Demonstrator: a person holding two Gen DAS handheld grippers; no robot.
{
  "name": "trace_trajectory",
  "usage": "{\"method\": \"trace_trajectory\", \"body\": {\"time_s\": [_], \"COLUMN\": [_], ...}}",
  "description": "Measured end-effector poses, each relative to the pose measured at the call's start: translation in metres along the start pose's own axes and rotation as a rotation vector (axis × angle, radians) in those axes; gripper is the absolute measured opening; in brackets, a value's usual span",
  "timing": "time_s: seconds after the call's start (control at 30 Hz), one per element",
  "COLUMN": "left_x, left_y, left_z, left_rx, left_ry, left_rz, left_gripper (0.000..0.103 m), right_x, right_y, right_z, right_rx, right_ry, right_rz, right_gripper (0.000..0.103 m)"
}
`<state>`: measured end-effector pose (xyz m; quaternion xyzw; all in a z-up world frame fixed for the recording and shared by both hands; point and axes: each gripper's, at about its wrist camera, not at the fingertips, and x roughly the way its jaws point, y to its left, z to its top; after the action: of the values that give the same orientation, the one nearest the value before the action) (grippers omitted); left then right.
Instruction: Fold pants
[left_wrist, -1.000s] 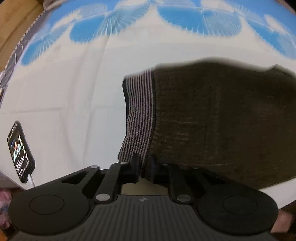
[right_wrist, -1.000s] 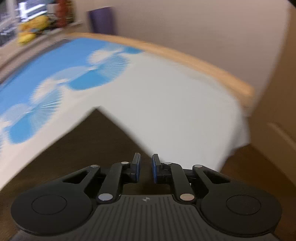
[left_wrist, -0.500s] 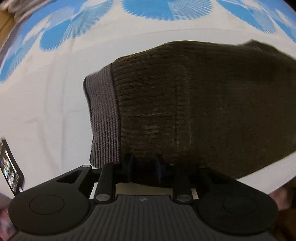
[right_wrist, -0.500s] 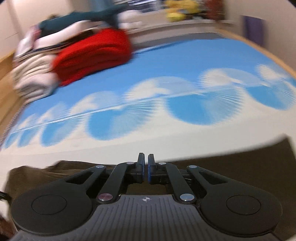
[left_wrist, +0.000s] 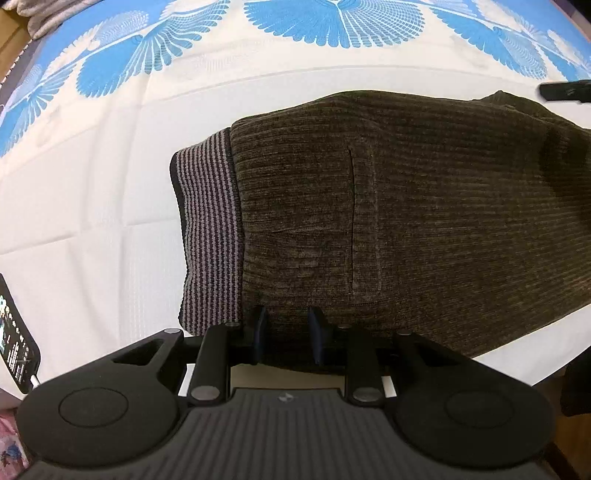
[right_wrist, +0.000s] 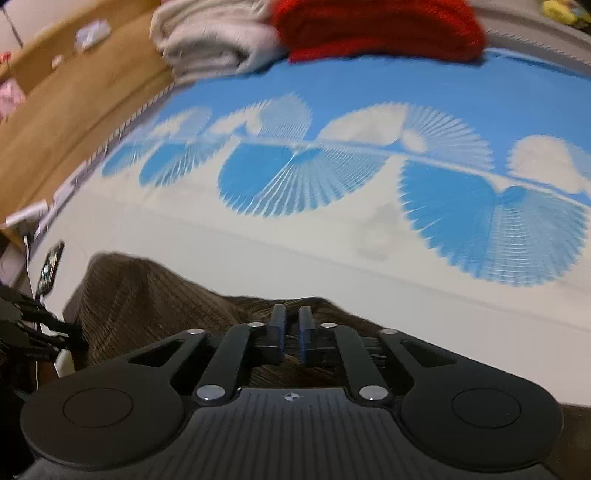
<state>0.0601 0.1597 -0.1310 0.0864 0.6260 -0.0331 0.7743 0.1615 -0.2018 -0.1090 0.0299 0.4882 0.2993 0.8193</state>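
Observation:
Dark brown ribbed pants (left_wrist: 388, 206) with a grey striped waistband (left_wrist: 207, 236) lie flat on a white and blue bed sheet (left_wrist: 92, 206). My left gripper (left_wrist: 285, 325) is open at the pants' near edge, just right of the waistband, with the cloth edge between its fingers. In the right wrist view the pants (right_wrist: 147, 295) lie below and to the left. My right gripper (right_wrist: 291, 321) hovers over the brown cloth with its jaws a narrow gap apart and nothing visibly pinched.
A phone (left_wrist: 14, 332) on a cable lies at the bed's left edge. Folded red (right_wrist: 376, 26) and grey-white (right_wrist: 210, 40) blankets are stacked at the far end of the bed. A wooden floor (right_wrist: 66, 110) runs along the left side.
My left gripper has opened wider at the pants' edge and the pants now lie flat. My right gripper has swung left across the bed and opened slightly.

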Motion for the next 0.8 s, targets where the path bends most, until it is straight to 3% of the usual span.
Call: {"method": "trace_trajectory", "body": {"time_s": [0.07, 0.13, 0.2, 0.37, 0.53, 0.8], "left_x": [-0.001, -0.001, -0.002, -0.001, -0.002, -0.002], "left_y": [0.000, 0.002, 0.004, 0.008, 0.004, 0.001], "left_z": [-0.002, -0.003, -0.005, -0.006, -0.004, -0.004], "left_rx": [-0.006, -0.007, -0.008, -0.007, 0.000, -0.002], "left_ry": [0.000, -0.002, -0.004, -0.005, -0.001, -0.002], "left_rz": [-0.009, -0.017, -0.023, -0.026, -0.014, -0.010], "left_gripper": [0.029, 0.029, 0.029, 0.029, 0.029, 0.029], "right_x": [0.008, 0.028, 0.040, 0.049, 0.053, 0.050], "right_y": [0.002, 0.005, 0.007, 0.010, 0.016, -0.004], "right_z": [0.000, -0.004, -0.004, -0.006, -0.007, 0.005], "right_rx": [-0.006, -0.034, -0.059, -0.084, -0.125, 0.076], "right_ry": [0.027, 0.098, 0.126, 0.141, 0.134, 0.089], "right_rz": [0.012, 0.031, 0.011, 0.011, 0.018, 0.117], "right_gripper": [0.036, 0.049, 0.055, 0.055, 0.049, 0.036]}}
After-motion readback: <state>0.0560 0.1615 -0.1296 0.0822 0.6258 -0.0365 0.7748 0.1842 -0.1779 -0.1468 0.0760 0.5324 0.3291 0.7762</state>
